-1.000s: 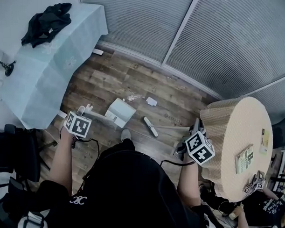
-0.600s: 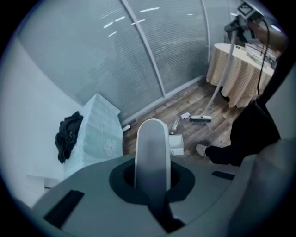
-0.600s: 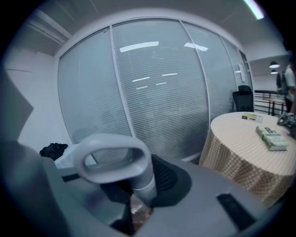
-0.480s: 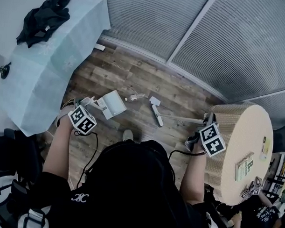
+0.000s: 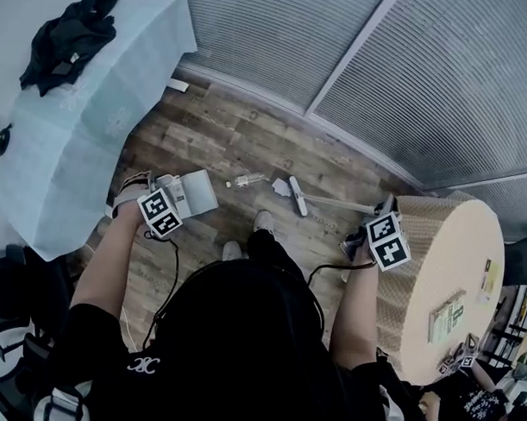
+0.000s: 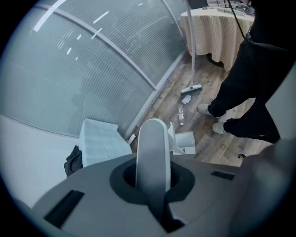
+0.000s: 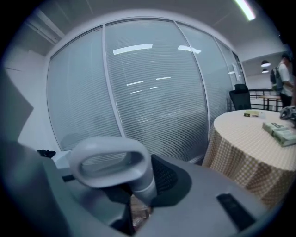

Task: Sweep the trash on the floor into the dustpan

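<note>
A white dustpan [image 5: 198, 193] rests on the wood floor at the left. My left gripper [image 6: 153, 181] is shut on its upright handle [image 6: 152, 147]. To the right, the broom head [image 5: 297, 195] lies on the floor right beside a crumpled paper [image 5: 281, 187]. A clear plastic bottle [image 5: 246, 180] lies between paper and dustpan. The broom's long pole runs right to my right gripper [image 7: 138, 196], which is shut on the pole just below its looped grip [image 7: 110, 162].
A table with a pale blue cloth [image 5: 72, 130] stands at the left, and a round table with a checked cloth [image 5: 443, 272] at the right. Glass walls with blinds [image 5: 355, 70] close the far side. The person's shoes [image 5: 263, 221] stand behind the trash.
The broom head has slid forward across the floor up to the crumpled paper. The dustpan has shifted a little left and away. One foot has stepped forward.
</note>
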The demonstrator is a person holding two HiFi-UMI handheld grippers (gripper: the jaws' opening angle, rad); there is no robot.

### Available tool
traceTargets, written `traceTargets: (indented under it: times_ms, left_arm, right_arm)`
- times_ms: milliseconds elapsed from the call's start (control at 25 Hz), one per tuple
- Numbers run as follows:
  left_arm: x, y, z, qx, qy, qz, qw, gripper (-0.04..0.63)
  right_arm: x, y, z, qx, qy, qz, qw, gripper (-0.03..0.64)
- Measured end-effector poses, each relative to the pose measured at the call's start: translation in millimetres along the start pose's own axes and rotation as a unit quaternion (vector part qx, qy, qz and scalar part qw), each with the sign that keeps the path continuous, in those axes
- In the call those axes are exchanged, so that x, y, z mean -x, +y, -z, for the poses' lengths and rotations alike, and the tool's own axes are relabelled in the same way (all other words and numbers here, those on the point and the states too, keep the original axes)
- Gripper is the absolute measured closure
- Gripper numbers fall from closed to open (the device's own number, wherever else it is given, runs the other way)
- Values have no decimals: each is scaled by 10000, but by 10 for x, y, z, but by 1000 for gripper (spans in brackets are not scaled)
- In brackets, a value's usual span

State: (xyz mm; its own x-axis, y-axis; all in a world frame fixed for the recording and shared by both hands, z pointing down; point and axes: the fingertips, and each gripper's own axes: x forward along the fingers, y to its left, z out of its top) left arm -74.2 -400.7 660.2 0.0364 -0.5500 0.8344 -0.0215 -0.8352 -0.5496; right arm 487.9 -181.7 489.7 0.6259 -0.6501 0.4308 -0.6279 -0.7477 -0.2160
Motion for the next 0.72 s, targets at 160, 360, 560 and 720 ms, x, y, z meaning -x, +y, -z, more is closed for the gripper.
traceTargets:
  times_ms: [160,360,560,720]
  left_arm:
    - [-140,-26,28,222,157,54,9996,592]
    - [-306,62,81,299,736,-112,9968,595]
    - [-315,74,147,399,756,-24,9963,595]
    - [-298,98,196,421,720,-61,9965,595]
  right_arm:
    - [-341,-35,53,55,156,152,9997,563]
    - [-773,186,278,492,437,66,9978,563]
    - [-839,753,390,1036,664,-444,9914,560]
    - [-769,1156,531,1213,828,-860,9854,560]
